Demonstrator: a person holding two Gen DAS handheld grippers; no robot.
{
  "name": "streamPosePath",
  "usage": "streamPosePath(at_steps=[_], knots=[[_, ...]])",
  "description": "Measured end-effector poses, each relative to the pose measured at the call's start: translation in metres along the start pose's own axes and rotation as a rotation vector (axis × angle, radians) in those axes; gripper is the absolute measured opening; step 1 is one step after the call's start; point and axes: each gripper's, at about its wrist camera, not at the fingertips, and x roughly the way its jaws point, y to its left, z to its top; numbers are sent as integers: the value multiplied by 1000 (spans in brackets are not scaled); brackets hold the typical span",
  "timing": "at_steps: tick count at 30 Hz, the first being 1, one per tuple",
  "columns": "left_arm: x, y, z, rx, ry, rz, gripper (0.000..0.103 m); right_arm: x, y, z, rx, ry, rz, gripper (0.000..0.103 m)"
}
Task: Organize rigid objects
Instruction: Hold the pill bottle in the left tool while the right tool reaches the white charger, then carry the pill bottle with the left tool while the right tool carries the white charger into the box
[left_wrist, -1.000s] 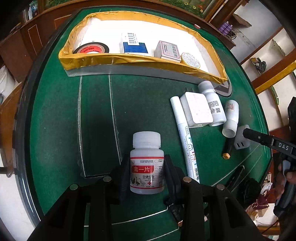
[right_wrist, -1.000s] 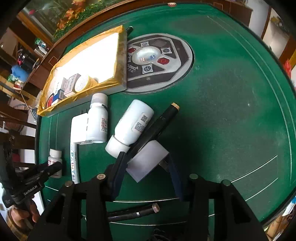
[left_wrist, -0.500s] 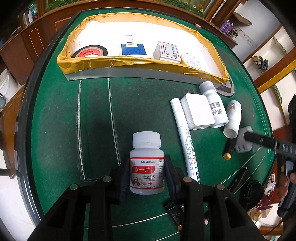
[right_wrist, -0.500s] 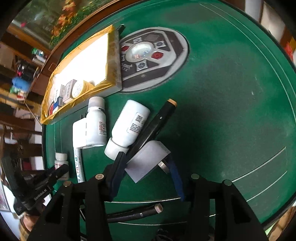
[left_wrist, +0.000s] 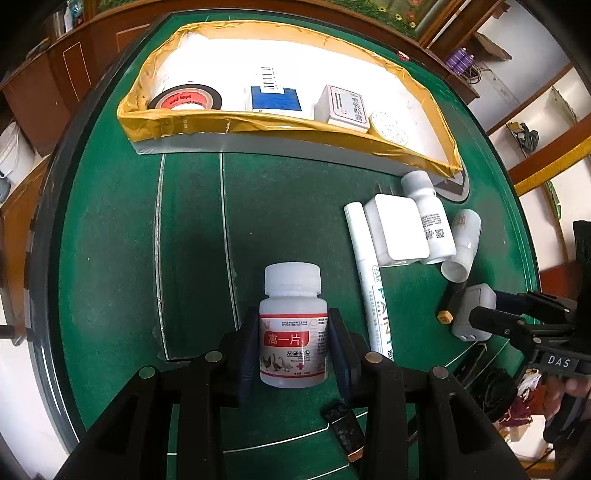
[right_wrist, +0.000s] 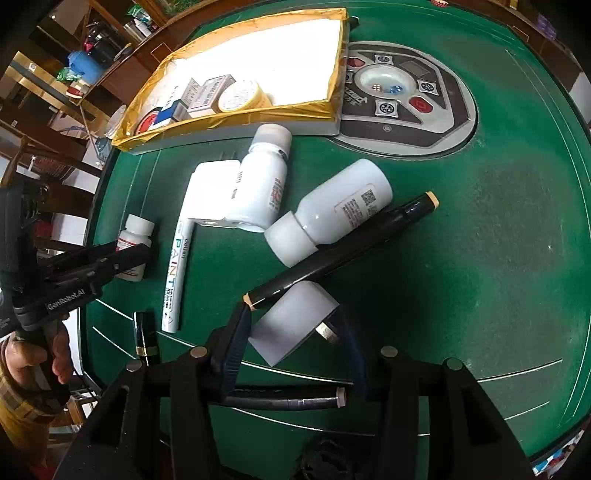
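The pill bottle (left_wrist: 293, 325), white cap and red band reading "一片" over printed geese, sits upright between the left gripper (left_wrist: 293, 341) pads, which now pinch its sides, the tape-lined tray (left_wrist: 295, 123) looming nearer than a second ago, so I'd call the carry under way. Meanwhile the right gripper (right_wrist: 291, 332) has crept in and its jaws bracket the white plug adapter (right_wrist: 291, 325), touching but not clearly clamped, under the black marker (right_wrist: 343, 247). Toward the tray lie a "PAINT" pen (right_wrist: 177, 266), two white bottles with QR labels, and a "GenRobot.AI" handle.
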Motion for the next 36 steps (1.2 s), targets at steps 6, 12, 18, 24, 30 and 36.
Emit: streamPosePath(at_steps=[6,12,18,24,30,36], knots=[[-2,-2,-4,1,-10,4,37,7,1,-4,-3,8,-11,49],[-11,4,-7,-15,-29,-18,37,3,11,-6,-26,-22,-33,48],[-18,13,-8,-30,-40,-18,37,-11,25,-1,-50,-78,-13,48],[-36,18,-9,-39,-72,-16,37,-23,40,12,-81,-128,5,48],[-55,24,-2,-50,-104,-20,37,-24,56,20,-123,-136,15,48],[-70,25,8,-61,-139,-29,37,-27,69,28,-163,-130,14,48]])
